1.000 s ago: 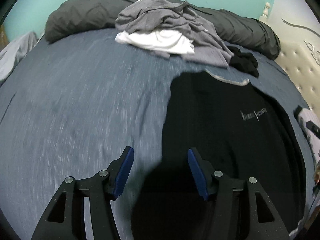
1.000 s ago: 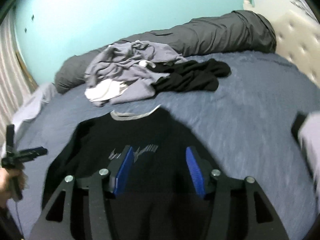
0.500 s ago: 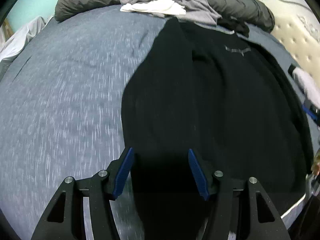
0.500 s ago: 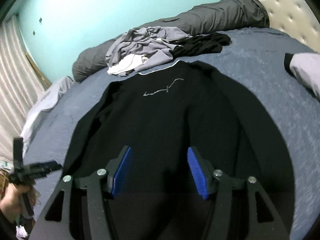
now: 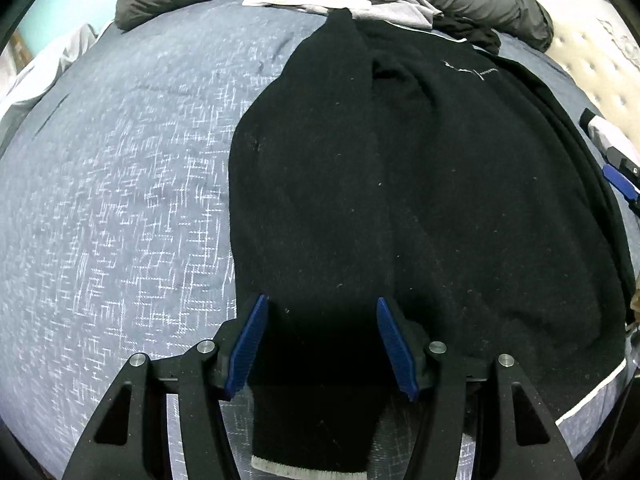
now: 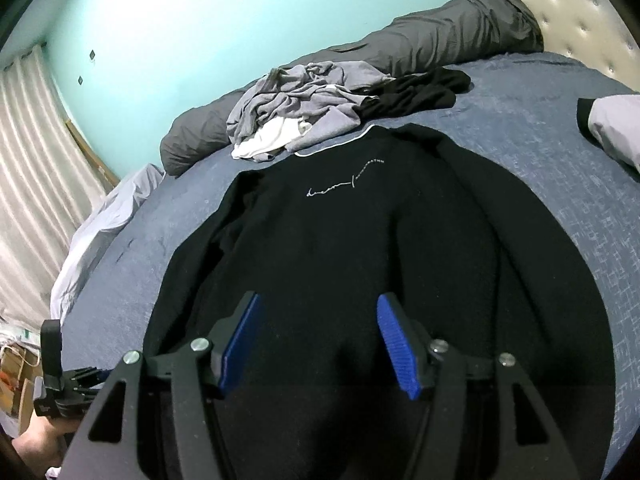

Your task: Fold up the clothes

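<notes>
A black sweatshirt point(image 5: 420, 184) with small pale lettering on the chest point(image 6: 344, 182) lies flat, front up, on the blue bedspread point(image 5: 120, 200). Its left sleeve runs down between the blue pads of my left gripper point(image 5: 320, 340), and the grey-ribbed cuff point(image 5: 308, 468) shows below them. That gripper is open just above the sleeve, pads apart from the cloth. My right gripper point(image 6: 318, 340) hangs open over the lower body of the sweatshirt point(image 6: 360, 260), nothing pinched. The left gripper point(image 6: 60, 392) also shows at the lower left of the right wrist view, held by a hand.
A heap of grey and white clothes point(image 6: 304, 108) and a black garment point(image 6: 416, 92) lie beyond the collar, before a rolled dark grey duvet point(image 6: 440, 40). A pale garment with a black cuff point(image 6: 612, 120) lies to the right. Tufted headboard point(image 6: 580, 12) right, curtain point(image 6: 28, 160) left.
Both grippers have drawn back and down along the sweatshirt toward the bed's near edge. The left one came from beside the hem to over the sleeve end. Both stay open.
</notes>
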{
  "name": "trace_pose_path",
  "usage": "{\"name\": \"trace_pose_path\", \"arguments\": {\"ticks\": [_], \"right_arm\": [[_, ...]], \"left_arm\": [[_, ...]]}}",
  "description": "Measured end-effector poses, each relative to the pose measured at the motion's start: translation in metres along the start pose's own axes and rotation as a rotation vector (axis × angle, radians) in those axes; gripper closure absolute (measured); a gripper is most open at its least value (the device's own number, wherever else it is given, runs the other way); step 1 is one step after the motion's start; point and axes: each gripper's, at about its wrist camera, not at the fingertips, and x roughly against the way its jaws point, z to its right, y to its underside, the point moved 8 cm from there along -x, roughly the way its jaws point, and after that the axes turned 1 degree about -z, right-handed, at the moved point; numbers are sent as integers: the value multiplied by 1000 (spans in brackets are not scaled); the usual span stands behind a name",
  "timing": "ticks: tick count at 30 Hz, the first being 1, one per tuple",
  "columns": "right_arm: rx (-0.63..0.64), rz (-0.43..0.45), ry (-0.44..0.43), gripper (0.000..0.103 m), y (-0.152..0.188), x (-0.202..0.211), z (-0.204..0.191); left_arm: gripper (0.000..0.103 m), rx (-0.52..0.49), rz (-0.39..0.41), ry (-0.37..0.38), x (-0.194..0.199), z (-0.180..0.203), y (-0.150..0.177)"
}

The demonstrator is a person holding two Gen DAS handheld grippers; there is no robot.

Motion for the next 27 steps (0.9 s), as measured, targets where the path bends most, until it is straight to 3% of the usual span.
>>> {"name": "trace_pose_path", "arguments": {"ticks": [2, 7, 12, 13, 16, 17, 24, 26, 27], "right_arm": [[-8, -3, -15, 41, 0, -1, -1], [-12, 3, -23, 41, -2, -1, -1], [-34, 3, -30, 41, -2, -2, 2], [-38, 5, -31, 41, -3, -1, 3], [-50, 8, -35, 41, -5, -1, 4], [-52, 7, -35, 41, -5, -2, 4], [-48, 5, -40, 41, -3, 0, 2], [-51, 6, -41, 41, -4, 0, 3], [-52, 6, -41, 41, -4, -1, 3]], "left_arm": [[72, -4, -4, 10, 1, 2, 2], [100, -56, -12, 5, 7, 7, 9], [98, -69, -14, 5, 22, 8, 13], [89, -81, -14, -4, 25, 10, 13], [41, -108, -4, -11, 30, 17, 11], [40, -106, -3, -5, 29, 19, 10], [42, -105, -45, -30, 9, 12, 17], [72, -112, -59, -25, 6, 9, 21], [77, -113, -65, -22, 5, 8, 24]]}}
